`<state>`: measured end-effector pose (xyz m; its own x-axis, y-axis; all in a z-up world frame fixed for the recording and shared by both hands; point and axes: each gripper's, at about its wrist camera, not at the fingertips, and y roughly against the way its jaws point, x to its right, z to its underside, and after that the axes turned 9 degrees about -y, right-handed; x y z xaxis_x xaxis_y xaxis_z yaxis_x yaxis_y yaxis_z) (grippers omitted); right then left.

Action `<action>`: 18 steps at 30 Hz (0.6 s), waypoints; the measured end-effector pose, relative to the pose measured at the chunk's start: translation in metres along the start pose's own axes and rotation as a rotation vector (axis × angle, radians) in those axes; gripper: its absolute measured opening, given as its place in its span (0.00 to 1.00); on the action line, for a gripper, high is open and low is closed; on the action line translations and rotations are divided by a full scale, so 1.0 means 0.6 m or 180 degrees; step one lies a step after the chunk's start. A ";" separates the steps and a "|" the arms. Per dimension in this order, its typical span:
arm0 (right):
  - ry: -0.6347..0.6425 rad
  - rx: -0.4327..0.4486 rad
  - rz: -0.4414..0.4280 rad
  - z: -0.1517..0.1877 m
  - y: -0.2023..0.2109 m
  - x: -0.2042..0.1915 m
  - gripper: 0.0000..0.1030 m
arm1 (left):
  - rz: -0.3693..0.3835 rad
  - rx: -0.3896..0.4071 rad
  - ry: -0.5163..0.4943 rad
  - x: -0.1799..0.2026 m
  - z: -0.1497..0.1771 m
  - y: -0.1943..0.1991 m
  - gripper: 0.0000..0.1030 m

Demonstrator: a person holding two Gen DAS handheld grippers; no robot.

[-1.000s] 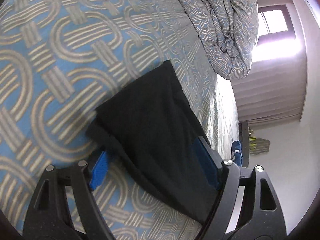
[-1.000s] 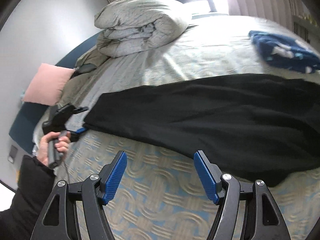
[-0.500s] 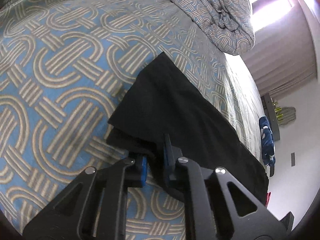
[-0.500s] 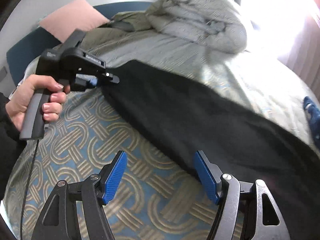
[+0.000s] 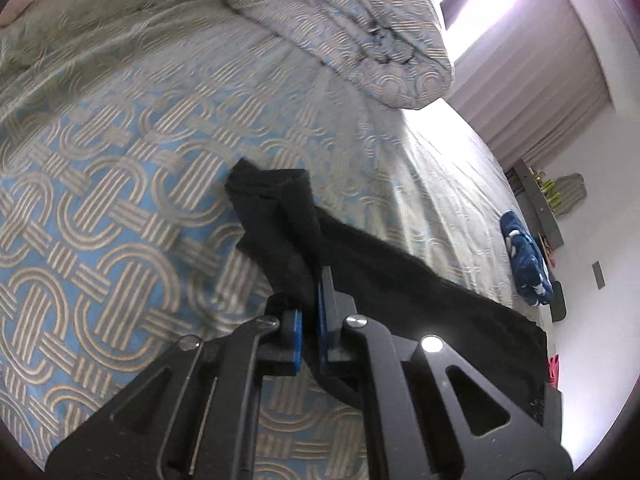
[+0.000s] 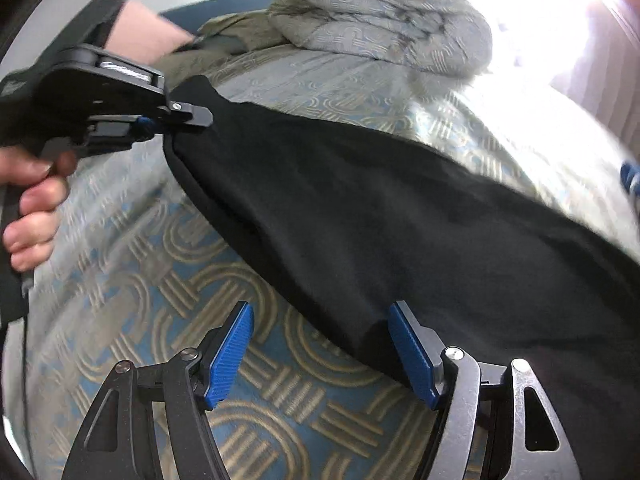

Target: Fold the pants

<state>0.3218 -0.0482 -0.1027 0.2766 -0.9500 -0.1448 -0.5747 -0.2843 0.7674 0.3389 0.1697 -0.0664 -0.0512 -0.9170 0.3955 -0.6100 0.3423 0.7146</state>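
Black pants lie stretched across a bed with a blue and tan loop-patterned cover. My left gripper is shut on one end of the pants and holds that end lifted off the cover. In the right wrist view the left gripper pinches the pants' corner at the upper left. My right gripper is open, its blue pads astride the near edge of the pants, just above the cover.
A rolled duvet lies at the head of the bed, also in the right wrist view. A dark blue garment lies at the far bed edge. A pink pillow sits behind the left gripper.
My left gripper closed on the pants' end and lifted it. My right gripper moved in toward the pants' near edge and stayed open.
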 end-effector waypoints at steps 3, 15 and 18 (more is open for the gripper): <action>-0.0272 0.0026 -0.0180 -0.009 -0.001 0.021 0.69 | 0.0057 0.0011 -0.0041 0.020 -0.008 0.006 0.07; -0.0206 0.0032 -0.0388 -0.008 -0.001 0.009 0.71 | 0.0221 0.0036 -0.0189 0.087 -0.037 0.021 0.07; -0.0205 0.0024 -0.0416 -0.011 -0.005 0.007 0.74 | 0.0136 0.0024 -0.0277 0.094 -0.047 0.019 0.07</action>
<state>0.3296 -0.0503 -0.1018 0.2996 -0.9110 -0.2833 -0.5427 -0.4070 0.7348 0.3514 0.1277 -0.0199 -0.1455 -0.9161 0.3736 -0.6117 0.3801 0.6938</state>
